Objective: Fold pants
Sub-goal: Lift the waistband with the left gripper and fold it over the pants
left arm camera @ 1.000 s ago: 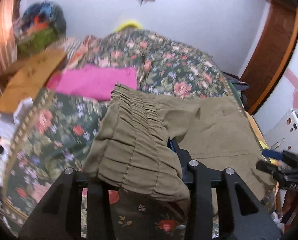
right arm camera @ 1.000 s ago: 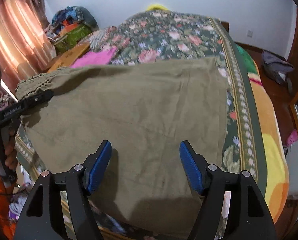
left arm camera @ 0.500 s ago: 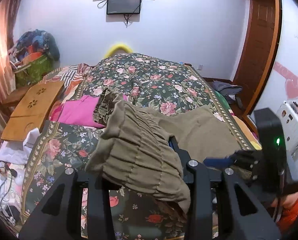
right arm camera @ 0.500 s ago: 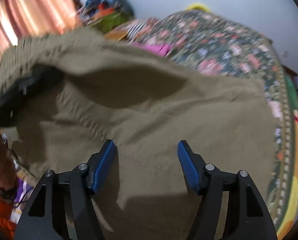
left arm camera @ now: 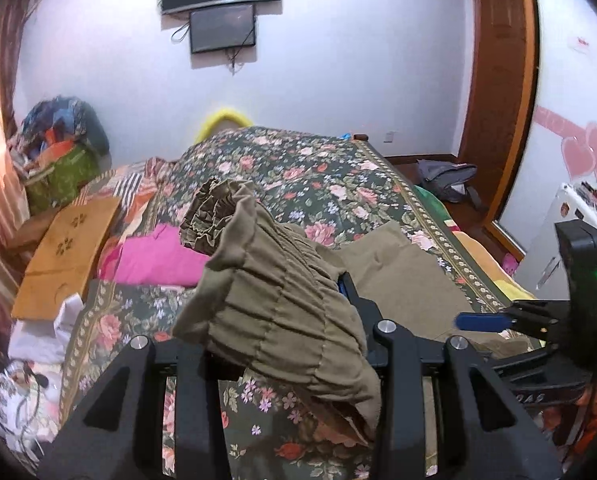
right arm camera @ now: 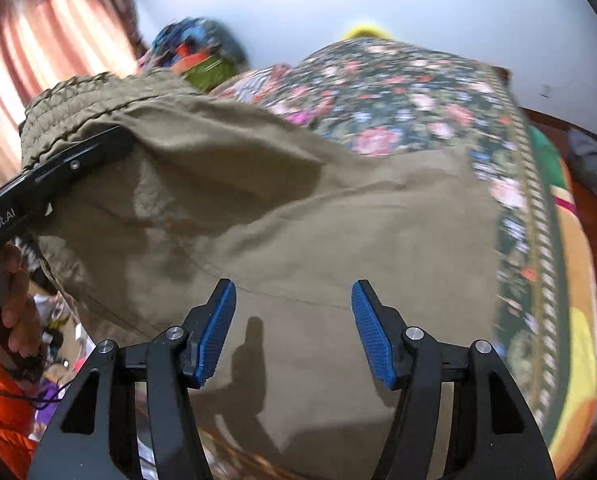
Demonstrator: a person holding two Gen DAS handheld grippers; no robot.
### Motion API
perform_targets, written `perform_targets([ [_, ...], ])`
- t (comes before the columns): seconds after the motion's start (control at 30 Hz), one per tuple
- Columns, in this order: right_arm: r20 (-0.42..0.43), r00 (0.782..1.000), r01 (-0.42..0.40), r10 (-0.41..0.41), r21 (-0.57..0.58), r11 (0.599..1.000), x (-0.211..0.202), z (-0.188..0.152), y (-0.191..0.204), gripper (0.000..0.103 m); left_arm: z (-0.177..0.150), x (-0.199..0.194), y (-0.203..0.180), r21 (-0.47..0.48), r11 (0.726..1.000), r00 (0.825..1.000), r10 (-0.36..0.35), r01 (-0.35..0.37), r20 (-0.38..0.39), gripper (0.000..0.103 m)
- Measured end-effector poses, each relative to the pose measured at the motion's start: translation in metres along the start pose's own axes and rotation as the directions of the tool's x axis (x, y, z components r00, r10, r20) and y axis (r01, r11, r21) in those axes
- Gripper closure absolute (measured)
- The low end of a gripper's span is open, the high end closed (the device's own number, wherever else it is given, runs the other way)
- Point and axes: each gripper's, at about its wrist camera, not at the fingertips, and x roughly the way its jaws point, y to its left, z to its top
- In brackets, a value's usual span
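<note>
The olive-brown pants (right arm camera: 298, 216) lie on the floral bedspread (right arm camera: 398, 88) with their gathered elastic waistband (left arm camera: 274, 300) lifted. My left gripper (left arm camera: 298, 300) is shut on the waistband and holds it up above the bed; it also shows at the left of the right wrist view (right arm camera: 70, 168). My right gripper (right arm camera: 292, 316) is open and empty, its blue pads (right arm camera: 218, 320) hovering just over the flat part of the pants. It shows at the right of the left wrist view (left arm camera: 486, 322).
A pink garment (left arm camera: 154, 256) and a wooden lap tray (left arm camera: 66, 248) lie on the bed's left side. A pile of bags (left arm camera: 58, 152) stands by the curtain. A grey bag (left arm camera: 446, 180) lies on the floor by the wooden door (left arm camera: 498, 92).
My left gripper has lifted the waistband higher and tilted up, so the wall and screens came into view. The pants' left side has risen off the bed. My right gripper stays open over the pants.
</note>
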Motion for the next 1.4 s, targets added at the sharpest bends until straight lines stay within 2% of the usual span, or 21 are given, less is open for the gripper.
perform_targets([
  [0.17, -0.013, 0.998, 0.063, -0.062, 0.076, 0.995, -0.014, -0.026, -0.028, 0.045, 0.007, -0.002, -0.025, 0.056, 0.998, 0.999, -0.030, 0.028, 0.023, 0.066],
  [0.3, -0.063, 0.997, 0.047, -0.040, 0.118, 0.992, -0.003, -0.042, -0.039, 0.045, 0.012, 0.000, -0.043, 0.084, 0.995, 0.998, -0.065, 0.062, 0.025, 0.066],
  [0.53, -0.036, 0.999, 0.029, -0.024, 0.130, 0.991, -0.001, -0.044, -0.038, 0.042, 0.019, 0.008, -0.075, 0.123, 0.982, 0.990, -0.143, 0.141, 0.006, 0.066],
  [0.7, -0.016, 1.000, -0.008, 0.011, 0.162, 0.987, -0.013, -0.045, -0.046, 0.043, 0.019, 0.022, -0.097, 0.162, 0.969, 0.983, -0.182, 0.186, -0.038, 0.066],
  [0.9, 0.040, 0.995, 0.078, -0.089, 0.221, 0.972, -0.052, -0.058, -0.073, 0.043, 0.014, 0.029, -0.113, 0.197, 0.955, 0.975, -0.211, 0.221, -0.070, 0.066],
  [1.03, -0.004, 0.989, 0.147, -0.151, 0.252, 0.956, -0.049, -0.072, -0.091, 0.043, 0.012, 0.040, -0.127, 0.198, 0.944, 0.963, -0.248, 0.266, -0.111, 0.066],
  [1.13, -0.033, 0.990, 0.140, -0.136, 0.278, 0.950, -0.040, -0.078, -0.096, 0.043, 0.010, 0.050, -0.136, 0.190, 0.935, 0.950, -0.273, 0.300, -0.154, 0.066],
  [1.27, -0.019, 0.991, 0.133, -0.133, 0.287, 0.949, -0.042, -0.075, -0.100, 0.043, 0.001, 0.064, -0.148, 0.190, 0.922, 0.930, -0.295, 0.337, -0.219, 0.066],
  [1.4, -0.012, 0.988, 0.153, -0.157, 0.293, 0.944, -0.050, -0.075, -0.100, 0.043, -0.011, 0.071, -0.163, 0.208, 0.912, 0.919, -0.295, 0.353, -0.264, 0.066],
])
